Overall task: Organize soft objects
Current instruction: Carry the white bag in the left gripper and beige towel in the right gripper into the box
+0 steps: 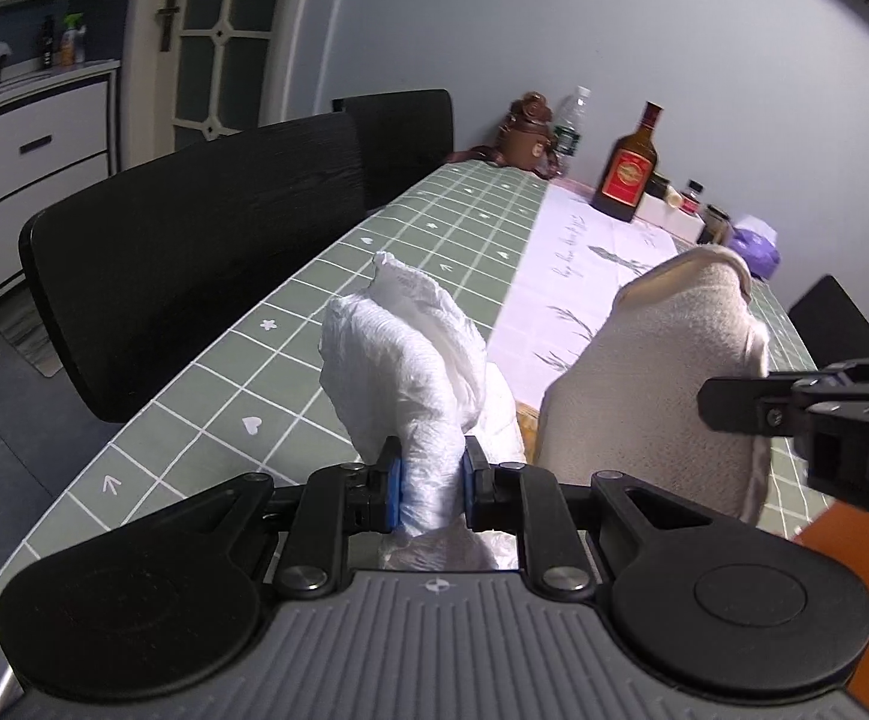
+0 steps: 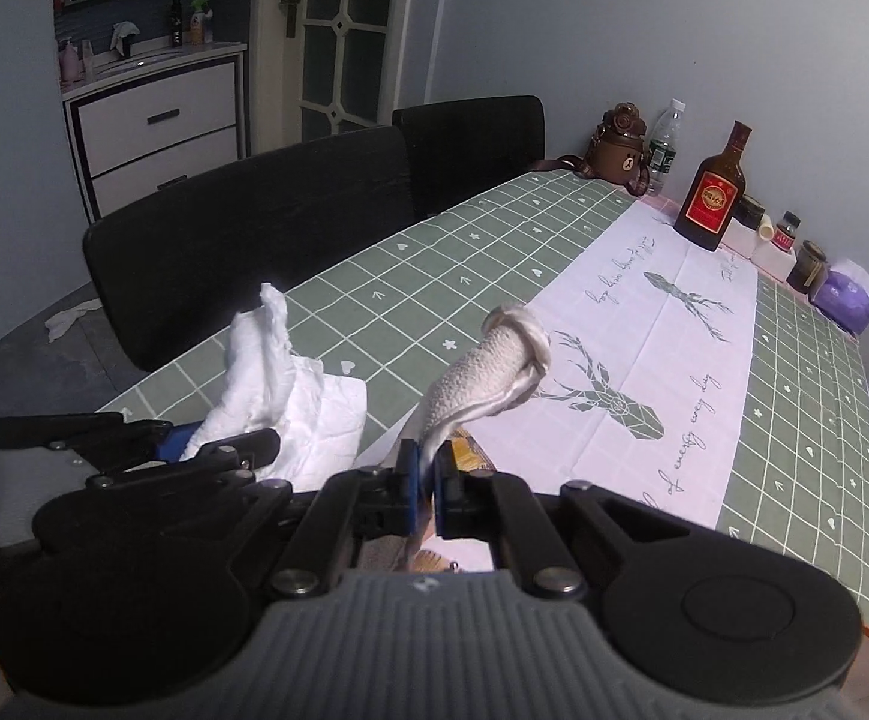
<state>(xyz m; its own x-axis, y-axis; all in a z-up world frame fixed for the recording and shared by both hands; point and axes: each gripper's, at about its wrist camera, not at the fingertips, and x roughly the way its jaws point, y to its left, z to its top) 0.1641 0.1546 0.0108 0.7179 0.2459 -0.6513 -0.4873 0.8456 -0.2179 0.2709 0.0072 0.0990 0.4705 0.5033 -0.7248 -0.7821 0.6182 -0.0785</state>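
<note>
My left gripper (image 1: 432, 483) is shut on a crumpled white cloth (image 1: 401, 360), which stands up from between the blue pads above the green checked tablecloth (image 1: 290, 312). My right gripper (image 2: 430, 477) is shut on the edge of a beige towel (image 2: 488, 372), lifted off the table. In the left wrist view the beige towel (image 1: 662, 372) hangs to the right with the right gripper's finger (image 1: 752, 405) on it. In the right wrist view the white cloth (image 2: 278, 396) and the left gripper (image 2: 218, 444) sit to the left.
Two black chairs (image 1: 194, 252) line the table's far side. A white printed runner (image 2: 662, 372) crosses the table. At the far end by the wall stand a brown bottle (image 2: 713, 192), a clear water bottle (image 2: 665, 144), a brown bear flask (image 2: 617, 144), small jars and a purple tissue pack (image 2: 845, 297).
</note>
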